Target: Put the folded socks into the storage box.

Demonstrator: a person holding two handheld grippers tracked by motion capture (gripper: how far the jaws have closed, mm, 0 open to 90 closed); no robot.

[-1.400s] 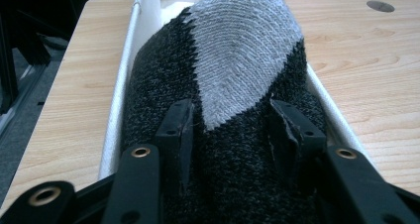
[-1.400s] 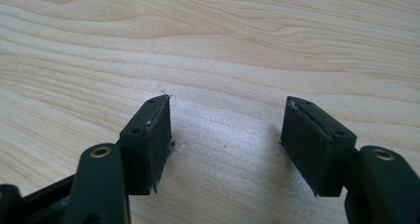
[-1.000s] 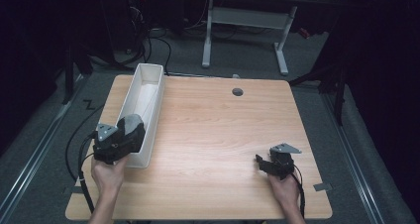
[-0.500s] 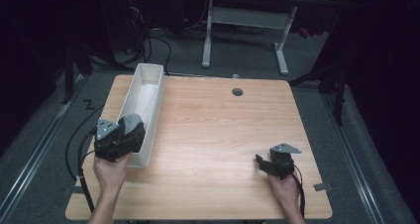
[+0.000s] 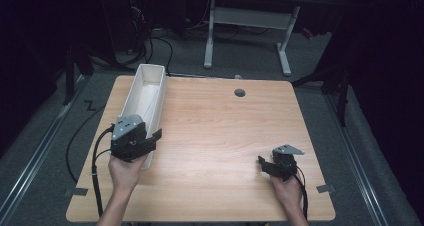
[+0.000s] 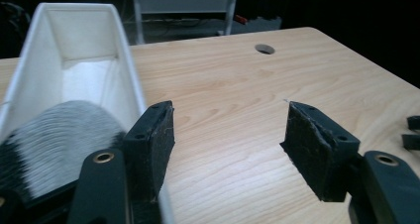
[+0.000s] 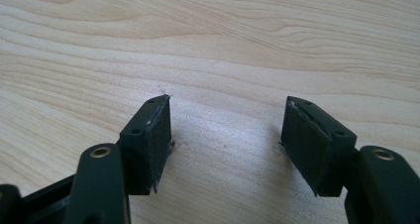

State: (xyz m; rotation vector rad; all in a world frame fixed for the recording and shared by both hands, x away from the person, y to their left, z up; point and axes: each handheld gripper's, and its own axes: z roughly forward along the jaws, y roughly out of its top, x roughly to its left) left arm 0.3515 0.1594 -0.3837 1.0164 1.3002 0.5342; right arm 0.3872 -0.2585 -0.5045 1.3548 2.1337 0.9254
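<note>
High view: the white trough [image 5: 150,88], a long narrow open bin, lies along the left part of the wooden table [image 5: 225,136], running from about 11 o'clock down toward 8 o'clock of the tabletop. The left gripper [image 5: 150,142] is held in the left hand [image 5: 125,171] over the trough's near end, at about 8 o'clock. Its jaws have just been opening and stand apart, with nothing between them.

Left gripper view: the left-hand pad [image 6: 153,140] sits over the trough's near-side wall [image 6: 130,80], while the right-hand pad [image 6: 314,144] hangs over bare wood. A grey, ribbed, blurred thing [image 6: 59,135] lies inside the trough at about 8 o'clock of this view; what it is cannot be told. A round cable hole [image 6: 265,49] is set in the tabletop at 1 o'clock.

High view: the same hole [image 5: 240,92] lies near the table's far edge, at about 12 o'clock. The right gripper [image 5: 272,166], held in the right hand [image 5: 290,191], sits at about 4 o'clock, well apart from the trough.

Right gripper view: the right gripper's pads [image 7: 153,135] stand apart above bare wood [image 7: 223,60], gripping nothing.
</note>
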